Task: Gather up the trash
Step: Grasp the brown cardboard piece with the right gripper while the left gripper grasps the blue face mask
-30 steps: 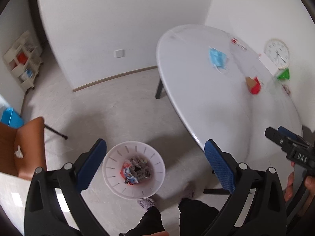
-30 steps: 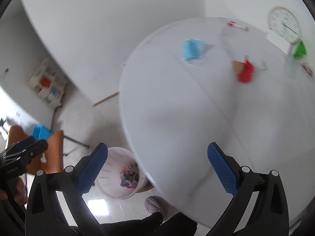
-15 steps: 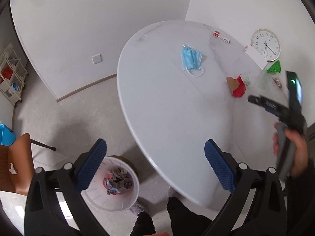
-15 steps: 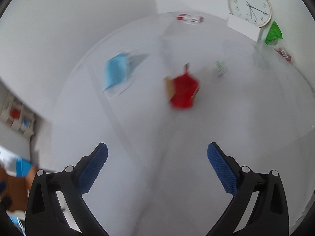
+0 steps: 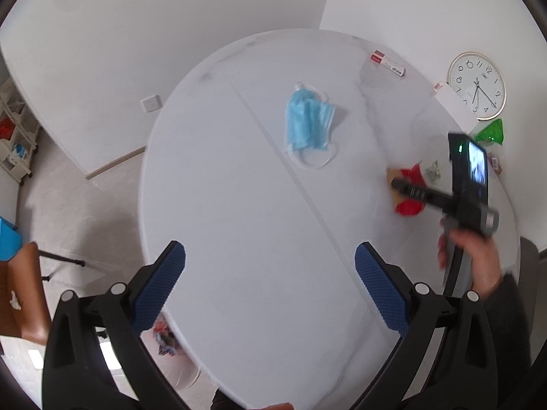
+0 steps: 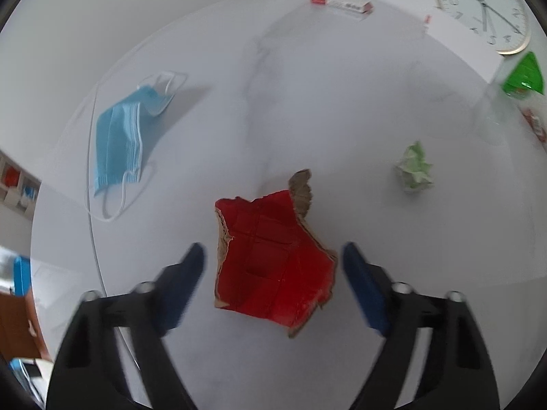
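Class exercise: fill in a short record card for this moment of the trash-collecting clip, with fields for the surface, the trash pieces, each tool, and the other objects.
Surface: round white table
Trash: torn red cardboard; blue face mask; crumpled green-white wrapper
Right tool: astride the cardboard, has just been closing, pads not yet touching
Left tool: open, nothing between its pads
Other: wall clock; red-and-white box

Torn red cardboard piece [image 6: 273, 256]: creased, brown-edged, lying on the round white table [image 6: 307, 102]. Blue pleated face mask [image 6: 118, 143]: folded, lying left of the cardboard. Crumpled pale-green paper ball [image 6: 414, 168]: right of the cardboard.
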`<state>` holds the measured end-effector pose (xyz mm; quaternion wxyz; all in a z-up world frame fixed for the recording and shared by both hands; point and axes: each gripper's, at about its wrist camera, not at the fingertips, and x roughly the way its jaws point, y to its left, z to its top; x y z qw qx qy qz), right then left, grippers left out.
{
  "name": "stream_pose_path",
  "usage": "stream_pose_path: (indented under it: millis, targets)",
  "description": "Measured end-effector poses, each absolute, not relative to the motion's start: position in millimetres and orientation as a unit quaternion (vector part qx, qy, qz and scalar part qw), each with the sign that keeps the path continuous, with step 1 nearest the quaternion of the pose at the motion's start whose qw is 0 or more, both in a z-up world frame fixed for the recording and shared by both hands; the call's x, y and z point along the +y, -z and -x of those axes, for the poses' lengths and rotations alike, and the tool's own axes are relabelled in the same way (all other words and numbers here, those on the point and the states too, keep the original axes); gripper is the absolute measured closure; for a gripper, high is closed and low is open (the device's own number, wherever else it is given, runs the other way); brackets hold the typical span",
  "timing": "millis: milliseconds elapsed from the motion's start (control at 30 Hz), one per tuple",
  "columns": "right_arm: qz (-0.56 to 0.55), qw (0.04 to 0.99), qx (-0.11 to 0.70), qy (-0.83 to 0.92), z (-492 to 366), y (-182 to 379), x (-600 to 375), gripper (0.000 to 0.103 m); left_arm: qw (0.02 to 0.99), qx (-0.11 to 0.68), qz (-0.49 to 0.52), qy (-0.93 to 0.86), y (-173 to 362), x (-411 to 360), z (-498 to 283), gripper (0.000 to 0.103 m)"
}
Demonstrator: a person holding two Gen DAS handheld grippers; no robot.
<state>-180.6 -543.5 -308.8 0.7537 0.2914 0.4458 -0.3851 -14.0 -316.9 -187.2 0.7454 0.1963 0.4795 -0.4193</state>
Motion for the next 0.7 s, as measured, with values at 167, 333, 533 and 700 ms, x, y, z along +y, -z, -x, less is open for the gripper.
stream_pose_path:
  millis: [167,333,533,700]
  targets:
    - [-0.283,0.767,0.44,0.371,185.5,301.4,-542.9,0.07,0.736,0.473,-0.202,0.439,195.6,-382.0,4.4,0.008]
    - [-0.3,0.779,0.422,0.354,203.8,282.3,-536.2,0.084,0.731,0.47,-0.212,0.447,220.4,-455.6,-13.6,0.008]
    - [-0.312,0.787,0.408,0.342,215.7,269.6,-531.9,0.089,0.729,0.481,-0.233,0.429,265.0,-530.5,-42.8,0.008]
    - [-0.324,0.787,0.401,0.338,225.3,266.0,-534.0,0.089,0.717,0.504,-0.243,0.415,299.4,-564.1,-63.7,0.034]
